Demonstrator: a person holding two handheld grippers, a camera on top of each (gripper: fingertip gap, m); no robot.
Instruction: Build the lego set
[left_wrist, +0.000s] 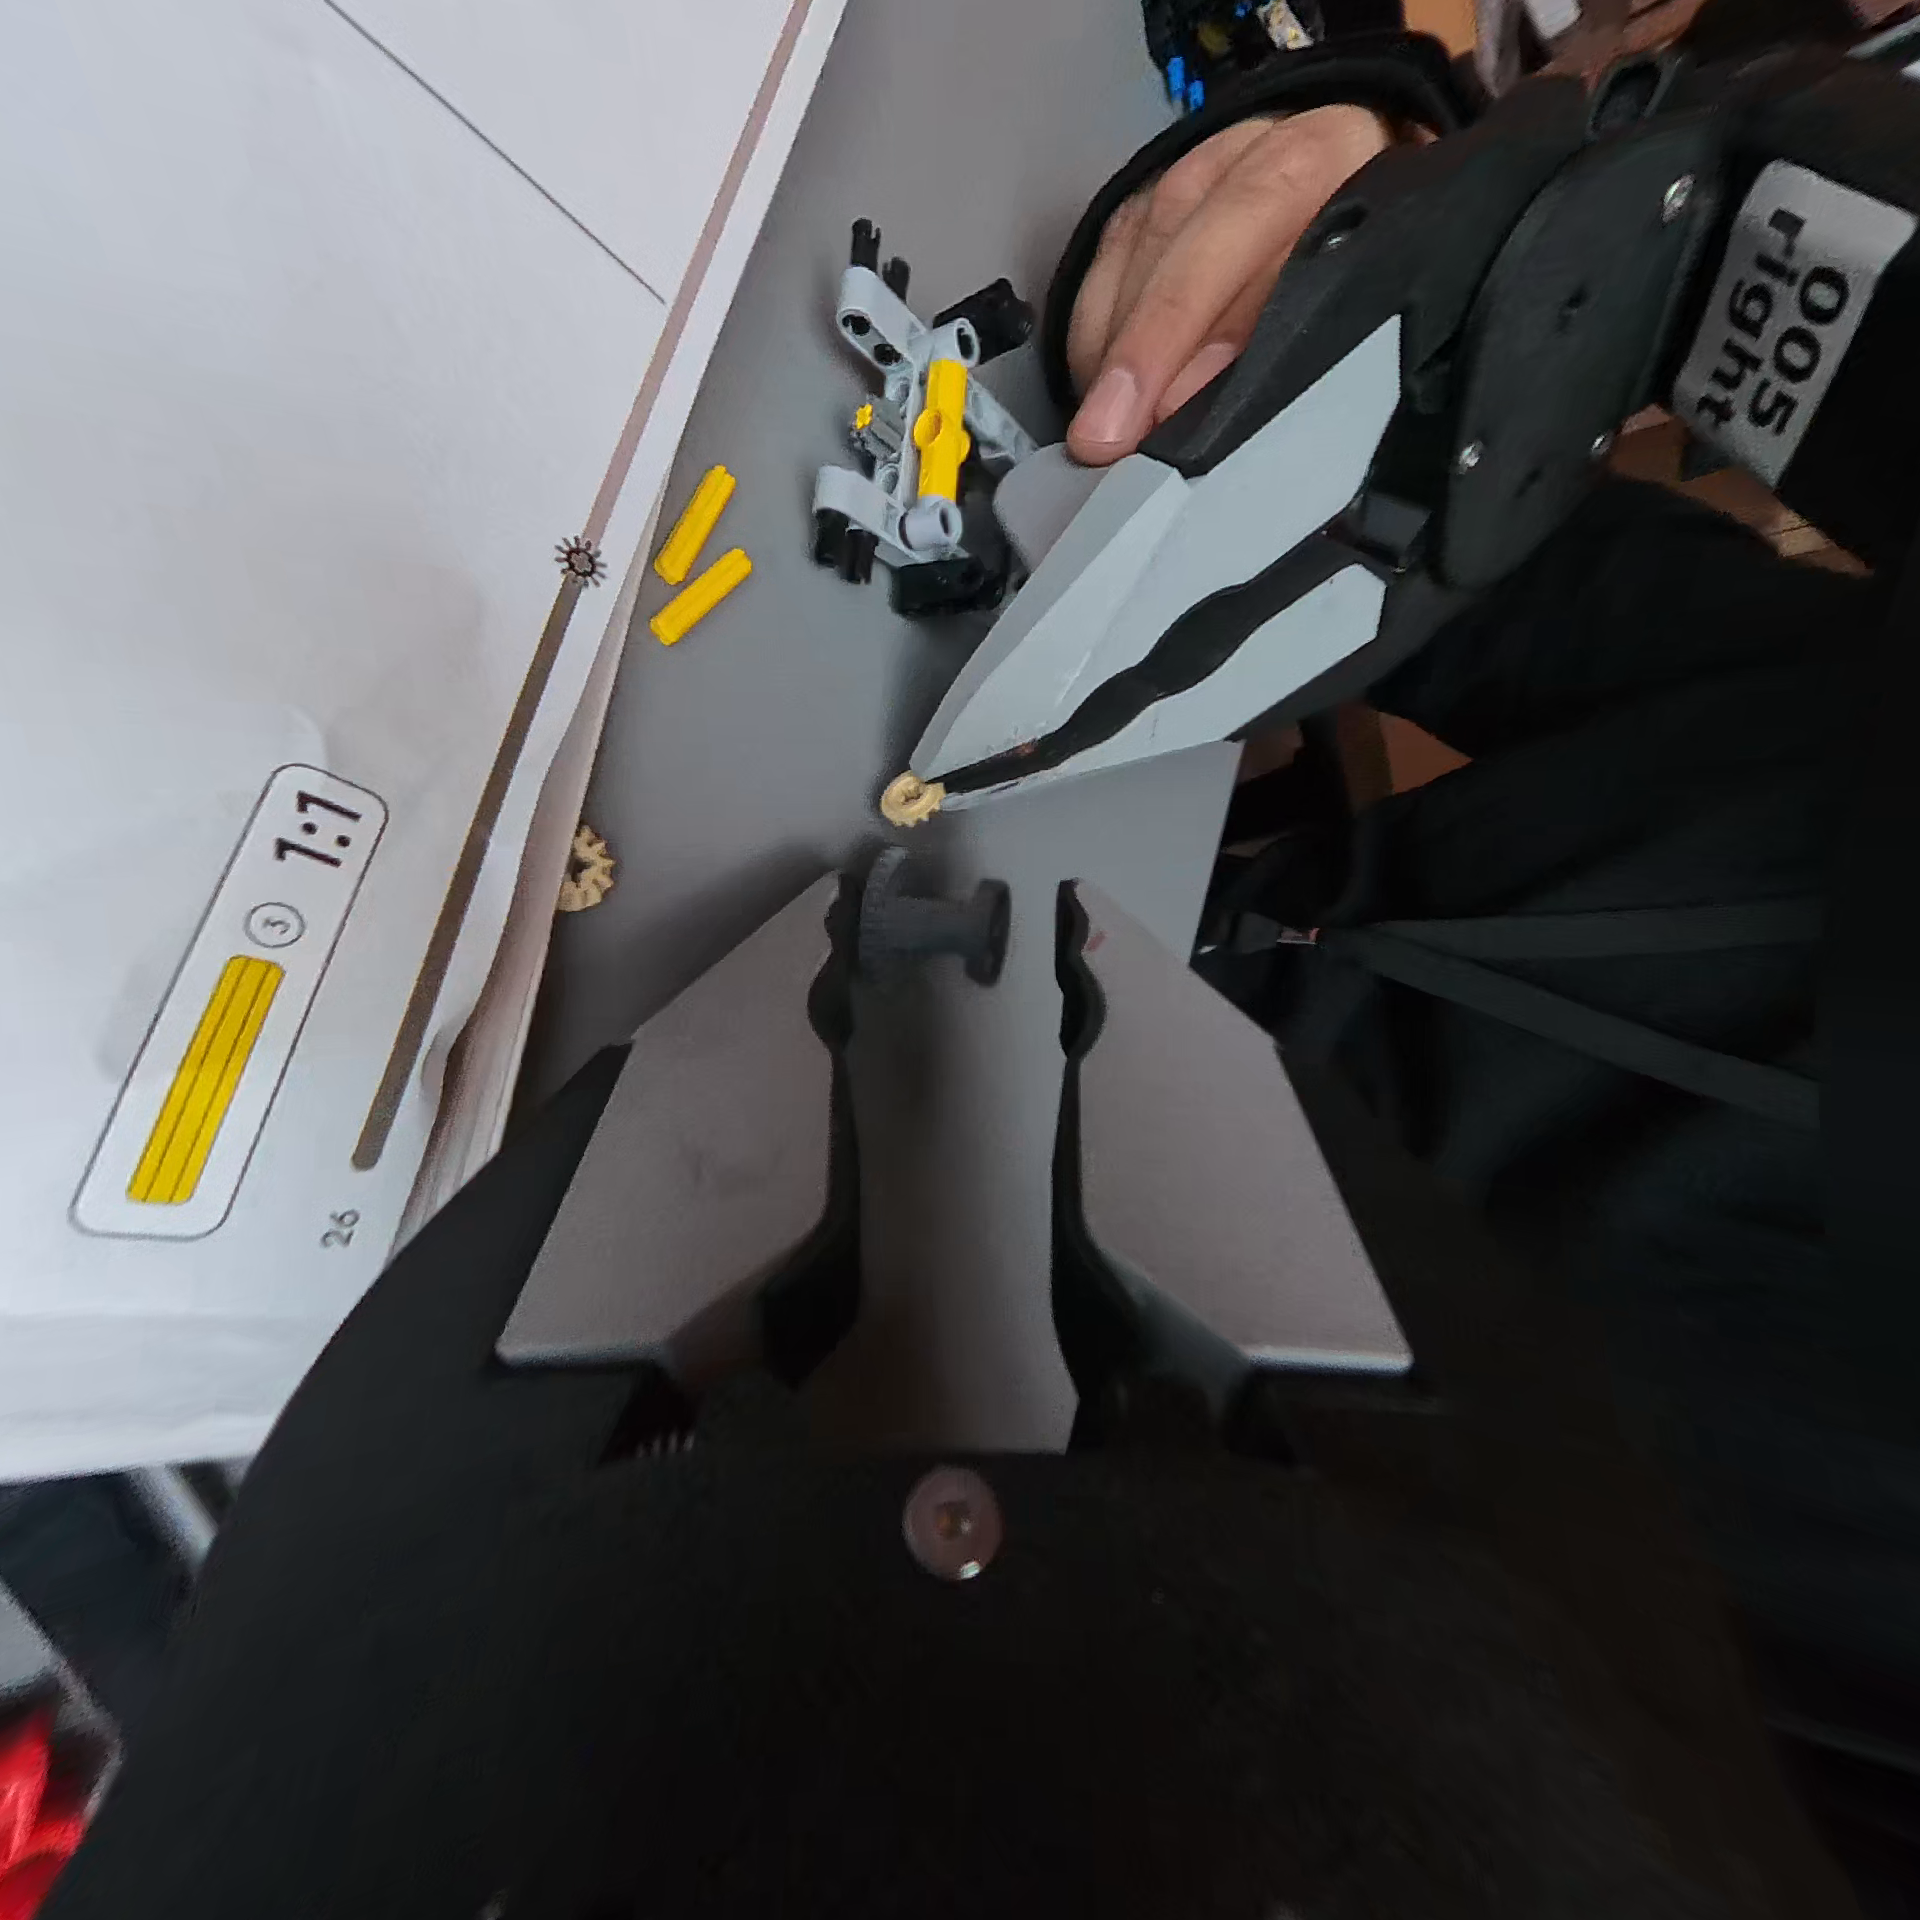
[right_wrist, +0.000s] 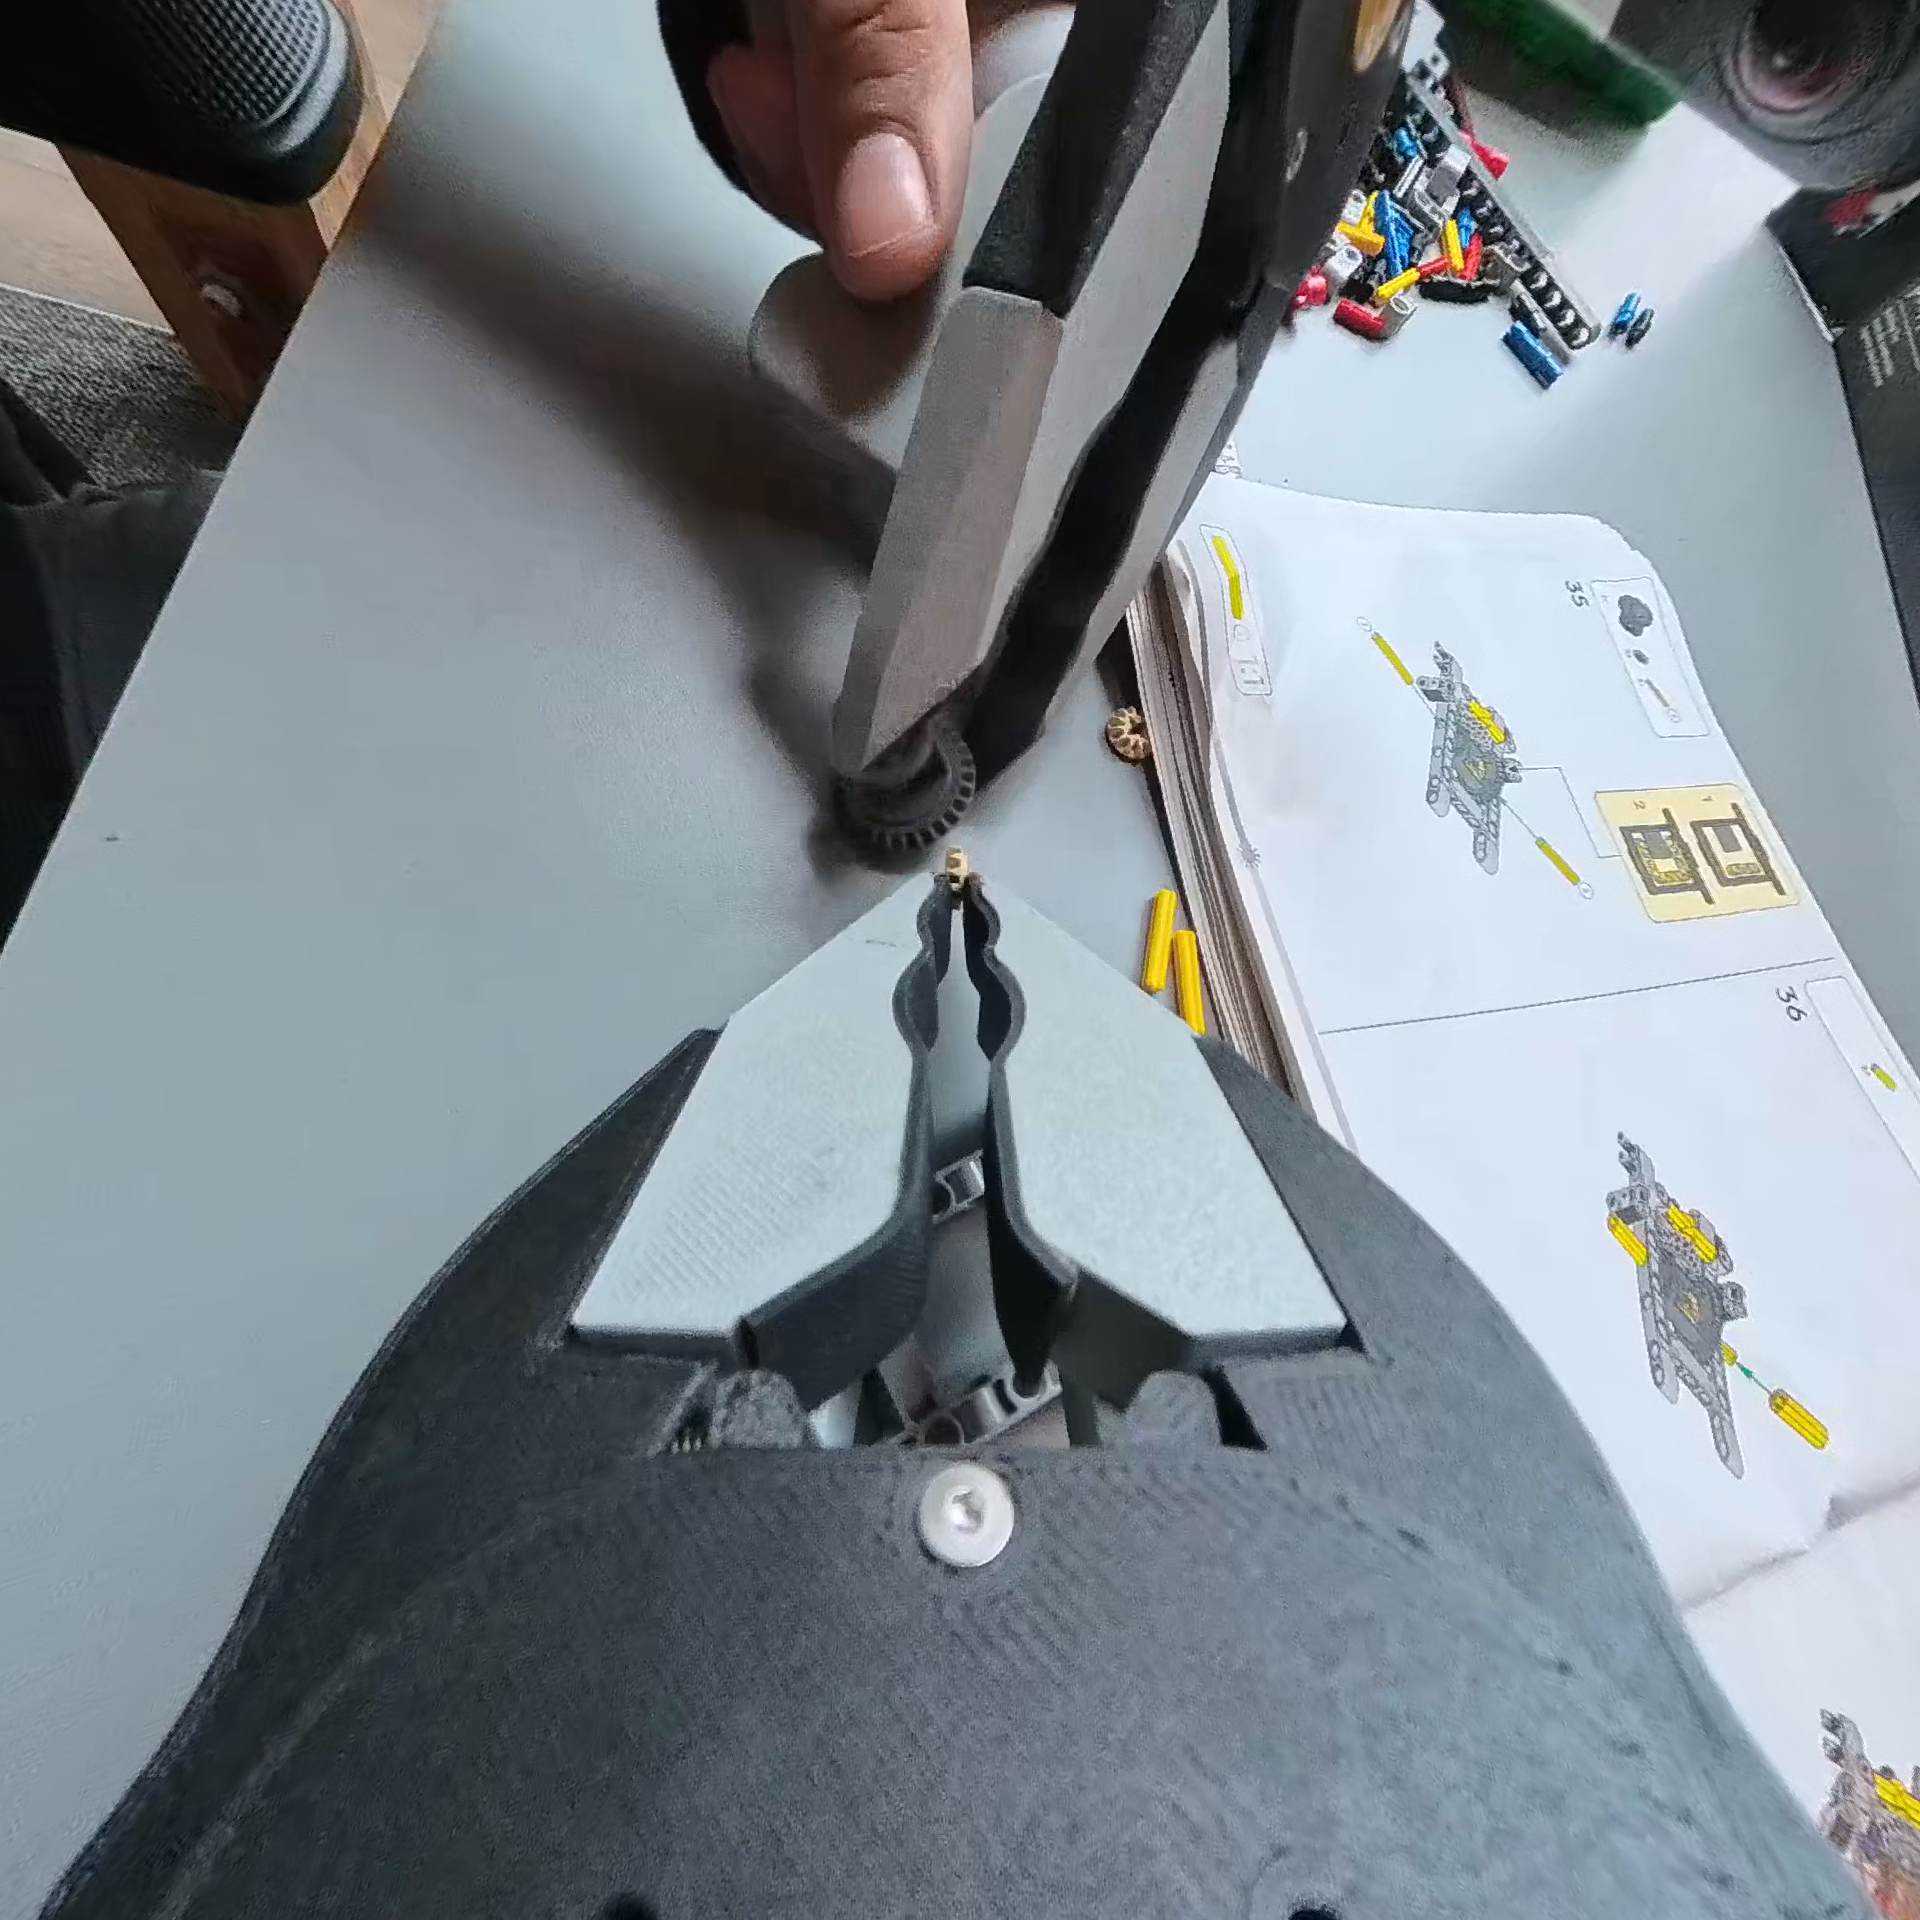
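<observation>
My right gripper (right_wrist: 958, 896) is shut on a small tan bevel gear (right_wrist: 958, 868) and holds it just above the grey table (right_wrist: 468, 675). In the left wrist view the right gripper (left_wrist: 940, 792) comes in from the right with the tan gear (left_wrist: 912, 802) at its tips. My left gripper (left_wrist: 951, 899) is open, its jaws standing around a dark grey gear on an axle (left_wrist: 930, 925) that rests on the table. From the right wrist view the left gripper (right_wrist: 914, 774) points down at this dark gear (right_wrist: 904, 795), a little beyond the tan gear.
A grey, yellow and black Technic assembly (left_wrist: 920, 436) lies farther back. Two yellow axles (left_wrist: 696, 561) and a second tan gear (left_wrist: 589, 871) lie by the open instruction booklet (right_wrist: 1507, 935). A pile of loose parts (right_wrist: 1455, 249) and a black box (right_wrist: 1870, 312) are at the far right. My left and right fingertips are right by each other.
</observation>
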